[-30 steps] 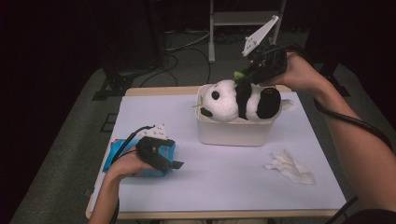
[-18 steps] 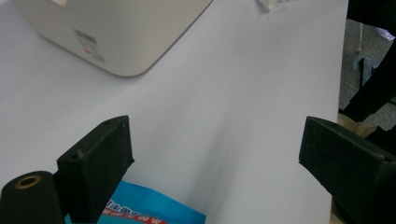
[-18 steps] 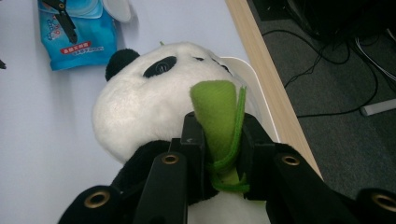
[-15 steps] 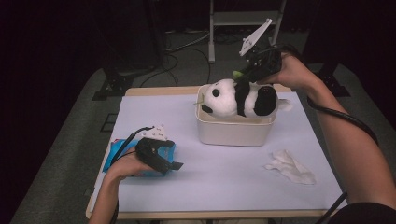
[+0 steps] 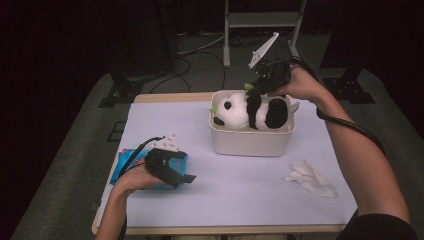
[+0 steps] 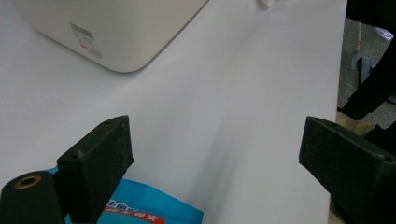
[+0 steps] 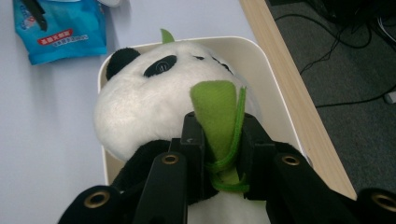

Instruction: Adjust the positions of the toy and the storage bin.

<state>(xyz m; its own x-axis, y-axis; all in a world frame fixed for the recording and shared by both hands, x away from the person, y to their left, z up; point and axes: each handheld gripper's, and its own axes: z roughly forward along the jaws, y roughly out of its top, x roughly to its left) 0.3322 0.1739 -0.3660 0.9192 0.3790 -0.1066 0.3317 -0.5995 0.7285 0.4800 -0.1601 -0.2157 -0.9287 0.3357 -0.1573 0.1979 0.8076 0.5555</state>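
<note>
Plush panda (image 5: pixel 252 110): black and white, lying on its side in a cream plastic tub (image 5: pixel 250 142) at the far middle of the white surface (image 5: pixel 240 185), head toward the left, body rising above the tub rim. Green felt leaf (image 7: pixel 219 116): attached to the panda, standing up beside the head in the right gripper view; a second green tip shows past the far side of the head. Right hand-held gripper (image 5: pixel 260 85): held over the far right rim of the tub, jaws clamped on the green felt leaf, pinching it from both sides with the leaf's stitched stem between them; a grey three-cornered plate rises from its top. Left hand-held gripper (image 5: pixel 180 176): at the near left of the surface, low over it, jaws spread wide with nothing between them; in the left gripper view they frame bare white surface, with a corner of the tub farther off. Blue packet (image 5: pixel 125 167): a flat blue wrapper with a red and white label, lying at the near left edge of the surface, partly under the left hand and just beside the left hand-held gripper. Crumpled white tissue (image 5: pixel 310 179): loose on the surface to the near right of the tub, well apart from both grippers. Surface sits on a light wooden top whose edge shows along the far and near sides.
</note>
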